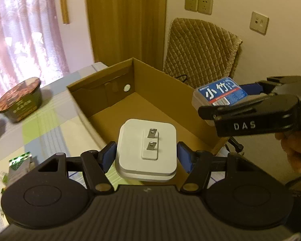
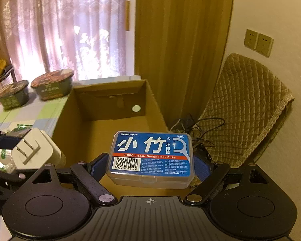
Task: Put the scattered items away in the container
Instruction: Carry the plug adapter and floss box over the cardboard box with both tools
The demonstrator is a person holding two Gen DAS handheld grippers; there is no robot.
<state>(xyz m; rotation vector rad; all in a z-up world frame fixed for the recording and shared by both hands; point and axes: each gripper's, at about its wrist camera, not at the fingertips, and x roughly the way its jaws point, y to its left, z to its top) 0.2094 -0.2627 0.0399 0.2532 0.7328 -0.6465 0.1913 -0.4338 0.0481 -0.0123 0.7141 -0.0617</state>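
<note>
- White plug adapter (image 1: 147, 150) sits pinched between the left gripper (image 1: 146, 156) jaws, held over the near rim of the cardboard box (image 1: 118, 108).
- Right gripper (image 2: 150, 167) clamps a floss pick case (image 2: 152, 156) above the same box.
- Box floor looks bare; nothing is dropped in yet.
- Two instant noodle bowls (image 2: 52, 84) and green packets (image 1: 20, 160) wait on the table (image 1: 50, 124).

Your left hand-held gripper (image 1: 146, 155) is matte black with blue finger pads (image 1: 108, 156), brass pivot screws and a ribbed body. Your right hand-held gripper (image 2: 150, 167) matches, lettered "DAS" on its side.
</note>
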